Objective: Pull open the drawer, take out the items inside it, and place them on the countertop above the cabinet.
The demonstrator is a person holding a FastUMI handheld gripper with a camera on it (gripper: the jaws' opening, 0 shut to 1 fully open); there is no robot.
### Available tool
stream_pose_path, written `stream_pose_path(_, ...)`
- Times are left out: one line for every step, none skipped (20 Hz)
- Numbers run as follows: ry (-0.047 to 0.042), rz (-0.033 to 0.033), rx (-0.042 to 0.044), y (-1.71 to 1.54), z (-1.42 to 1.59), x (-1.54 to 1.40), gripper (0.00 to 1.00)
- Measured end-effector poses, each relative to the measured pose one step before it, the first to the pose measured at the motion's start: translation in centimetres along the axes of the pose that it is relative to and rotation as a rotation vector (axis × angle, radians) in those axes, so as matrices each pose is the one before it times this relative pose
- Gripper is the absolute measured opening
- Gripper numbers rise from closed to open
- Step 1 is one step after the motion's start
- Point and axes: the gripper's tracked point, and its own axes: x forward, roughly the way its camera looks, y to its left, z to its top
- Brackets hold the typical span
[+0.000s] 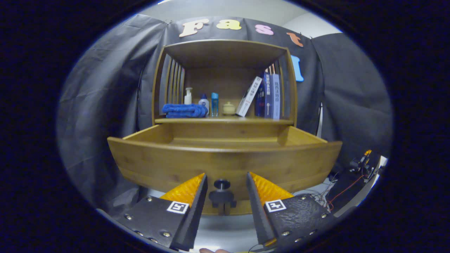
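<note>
Gripper (pixel 225 182) at bottom centre, fingers apart with nothing pressed between them, and the dark knob (pixel 222 184) sits right in the gap, clear of both fingers. That knob is fixed to the front panel of the drawer (pixel 225 160), which stands pulled out across the middle of the frame, its long axis running left to right, square to the fingers. The inside lies up and beyond the tips, past the front rim, and from this low angle I cannot tell what is in it. Above it, at centre, the counter (pixel 225 120) carries a blue towel (pixel 184 110), bottles and books. My read: the gripper must rise over the rim next.
</note>
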Motion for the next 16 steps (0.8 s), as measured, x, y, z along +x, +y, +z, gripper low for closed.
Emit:
stream_pose_path(-0.01705,-0.01396,-0.01275,-0.205,1.208,0.114,0.69)
stream_pose_path(-0.01313,-0.01268,-0.00973,-0.321,1.074,0.442,0.73)
stream_pose_path(-0.01262,-0.01131,-0.00415,-0.154,1.138,0.606,0.77)
stream_pose_path(0.00247,-0.00661,-0.00618,-0.005,0.618,0.917,0.77)
stream_pose_path(0.02179,-0.00885,-0.0109,-0.166,0.235,0.972,0.8)
stream_pose_path(0.02701,-0.02004,-0.0231,-0.502,0.12,1.046,0.83)
stream_pose_path(0.03495,-0.00369,-0.02034,-0.054,-0.002,0.983,0.86)
stream_pose_path(0.0297,0.0112,-0.01199,0.434,0.149,0.955,0.88)
stream_pose_path(0.03522,0.0241,-0.00984,0.478,-0.059,1.038,0.91)
stream_pose_path(0.0355,0.01828,0.00492,0.204,-0.024,0.891,0.94)
stream_pose_path(0.02506,0.00801,0.03095,-0.07,0.072,0.782,0.94)
stream_pose_path(0.01927,0.01861,0.0516,0.128,0.394,1.06,0.94)
stream_pose_path(0.02454,0.00485,0.03349,0.012,0.013,0.805,0.94)
stream_pose_path(0.03881,-0.00894,0.02597,-0.44,-0.358,0.684,0.94)
stream_pose_path(0.03909,-0.00634,0.0157,-0.164,-0.426,0.652,0.94)
stream_pose_path(0.04381,0.00456,0.01519,0.2,-0.451,0.705,0.94)
